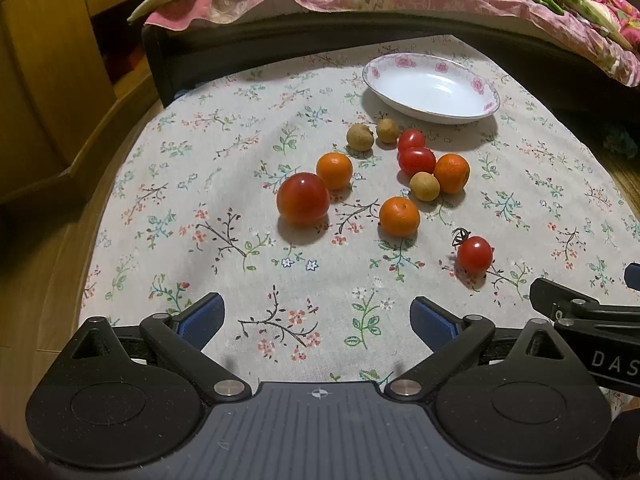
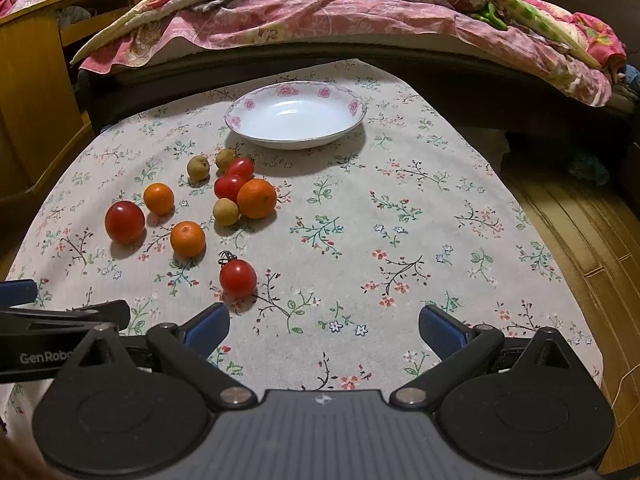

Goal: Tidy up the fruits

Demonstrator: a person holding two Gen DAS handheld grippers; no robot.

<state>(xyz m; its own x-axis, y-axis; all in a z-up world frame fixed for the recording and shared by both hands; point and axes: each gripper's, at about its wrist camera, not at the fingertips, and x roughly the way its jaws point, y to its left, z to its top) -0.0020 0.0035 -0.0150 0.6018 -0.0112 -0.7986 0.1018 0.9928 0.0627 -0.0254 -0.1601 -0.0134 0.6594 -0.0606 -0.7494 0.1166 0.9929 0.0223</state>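
Note:
Loose fruit lies on a floral tablecloth in front of an empty white plate with a pink flower rim. A large tomato sits leftmost, with three small oranges, three brown longans and two cherry tomatoes clustered near it. One cherry tomato with a stem lies nearest, just beyond the left fingertip of my right gripper. My left gripper and right gripper both hover open and hold nothing.
A bed with a pink floral quilt runs along the table's far edge. A wooden cabinet stands to the left. Wooden floor shows at the right. The right half of the tablecloth bears no objects.

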